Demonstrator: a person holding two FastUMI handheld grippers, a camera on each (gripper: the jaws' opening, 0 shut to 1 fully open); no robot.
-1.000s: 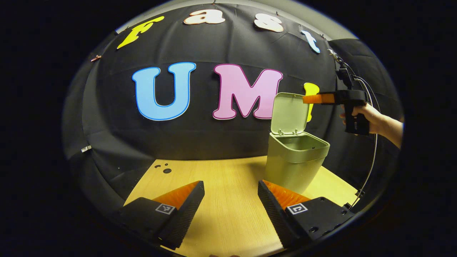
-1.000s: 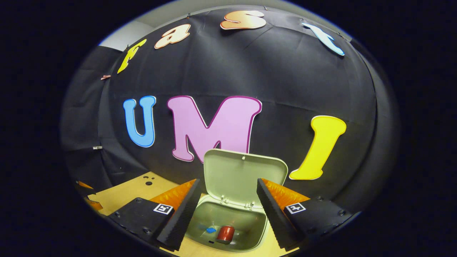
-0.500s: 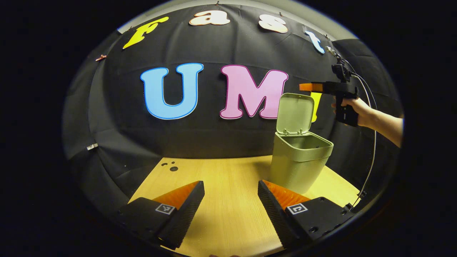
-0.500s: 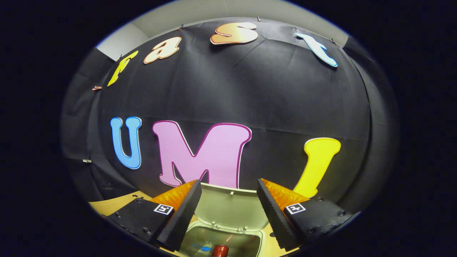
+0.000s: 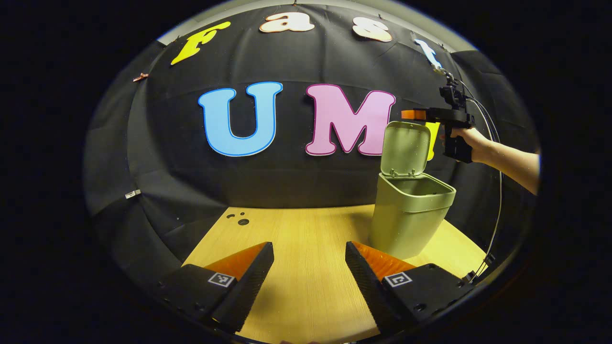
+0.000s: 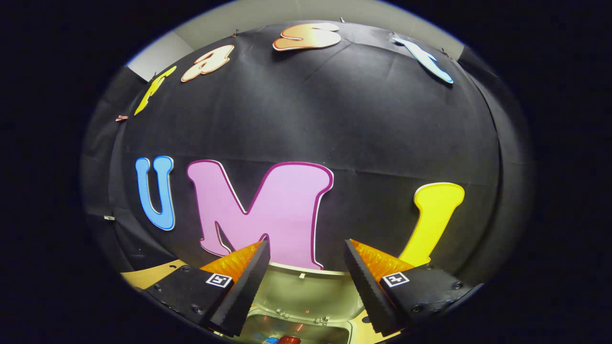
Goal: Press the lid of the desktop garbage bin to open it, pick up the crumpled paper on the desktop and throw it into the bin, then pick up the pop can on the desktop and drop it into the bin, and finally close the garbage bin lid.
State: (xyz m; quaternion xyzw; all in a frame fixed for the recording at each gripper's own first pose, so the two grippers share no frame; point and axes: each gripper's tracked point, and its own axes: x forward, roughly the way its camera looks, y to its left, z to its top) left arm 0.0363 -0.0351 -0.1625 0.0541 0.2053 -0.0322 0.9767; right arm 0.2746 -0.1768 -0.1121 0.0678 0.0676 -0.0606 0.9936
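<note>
The green bin (image 5: 411, 215) stands on the wooden table (image 5: 296, 248) at the right, its lid (image 5: 406, 148) raised upright. In the left gripper view a hand holds my right gripper (image 5: 415, 114) level, its tips just above the lid's top edge. In the right gripper view that gripper (image 6: 306, 248) stands open, the lid's top edge (image 6: 306, 286) below and between its fingers, and a bit of the red can (image 6: 288, 339) shows deep in the bin. My left gripper (image 5: 308, 251) hangs open over the table, left of the bin, with nothing between its fingers.
The table's left back corner has small dark holes (image 5: 241, 220). A cable (image 5: 497, 205) runs down from the right gripper to the table's right edge. The black cloth wall stands close behind the bin.
My right gripper has risen and moved forward, from over the bin's mouth to the lid's top edge. The left gripper has turned a little to the left, so the bin sits farther right.
</note>
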